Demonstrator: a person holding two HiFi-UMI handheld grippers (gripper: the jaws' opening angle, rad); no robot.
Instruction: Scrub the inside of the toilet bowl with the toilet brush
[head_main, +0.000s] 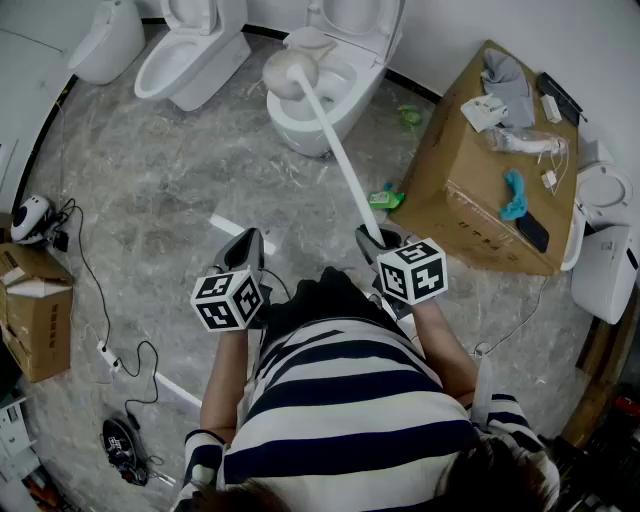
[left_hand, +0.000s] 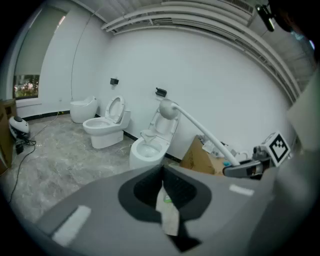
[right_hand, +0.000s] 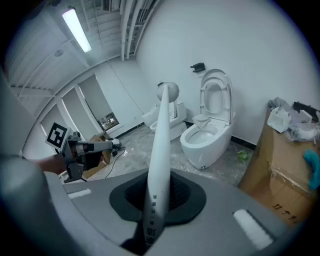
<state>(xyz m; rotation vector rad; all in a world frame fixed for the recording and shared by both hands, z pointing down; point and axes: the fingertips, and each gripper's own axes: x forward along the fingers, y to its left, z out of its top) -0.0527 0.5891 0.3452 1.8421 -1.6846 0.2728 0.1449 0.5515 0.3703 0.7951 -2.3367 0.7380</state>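
A: At the left gripper (head_main: 247, 245), the jaws are brought together with a pale scrap (left_hand: 167, 214) pinched between them. It may be a label or a wrapper; I can't identify it. This gripper is held low, level with the right one and apart from the brush.

B: Ahead of the two grippers?

A: The toilet bowl (head_main: 300, 128), lid up. The toilet brush (head_main: 338, 150) runs from the right gripper up and away towards it. The brush head (head_main: 288, 72) sits over the bowl's left rim, and as far as I can judge it is above the rim, not down inside. My reading is that scrubbing is not yet under way.

B: Right gripper (head_main: 372, 240)?

A: Clamped on the near end of the handle, which lies along the slot between the jaws.

B: Failure modes?

A: 1. The grip is at the very end of a long handle. Once the head presses on porcelain, the leverage could twist or slide the handle in the jaws.
2. On the way down, the head could catch the rim or the seat.
3. The left gripper is taken up with the scrap, so it cannot steady the handle.
4. The cardboard box (head_main: 480, 190) stands near, right of the right gripper. A wide sweep that way could knock it.
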